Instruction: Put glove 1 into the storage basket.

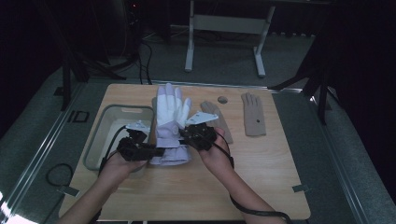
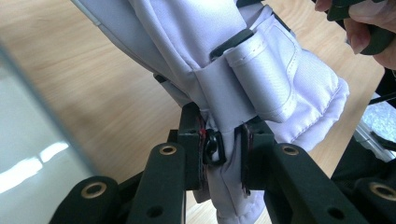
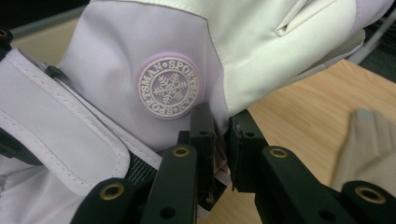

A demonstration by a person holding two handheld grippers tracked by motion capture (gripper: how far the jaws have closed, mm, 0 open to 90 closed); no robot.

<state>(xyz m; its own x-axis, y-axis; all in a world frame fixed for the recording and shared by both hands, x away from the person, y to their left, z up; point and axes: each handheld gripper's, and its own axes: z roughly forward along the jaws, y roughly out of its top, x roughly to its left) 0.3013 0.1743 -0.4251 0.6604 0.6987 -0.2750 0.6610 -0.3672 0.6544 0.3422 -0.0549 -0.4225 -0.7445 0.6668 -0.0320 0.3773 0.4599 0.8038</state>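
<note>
A white and lavender ski glove (image 1: pixel 169 112) hangs between both grippers over the middle of the wooden table (image 1: pixel 261 168), its fingers pointing away from me. My left gripper (image 1: pixel 158 150) is shut on the glove's cuff from the left. In the left gripper view the jaws (image 2: pixel 222 135) pinch the fabric (image 2: pixel 261 70) beside a black buckle (image 2: pixel 214 144). My right gripper (image 1: pixel 183 133) is shut on the glove's right edge. In the right gripper view the jaws (image 3: pixel 223 126) clamp the glove (image 3: pixel 261 42) just below a round snowflake badge (image 3: pixel 168 91).
A clear plastic bin (image 1: pixel 95 140) sits at the table's left, beside my left hand. Two tan gloves (image 1: pixel 215 112) (image 1: pixel 253 114) lie flat to the right of the held glove, with a small round object (image 1: pixel 222 99) between them near the far edge. A white frame leg (image 1: pixel 189 51) stands beyond the table.
</note>
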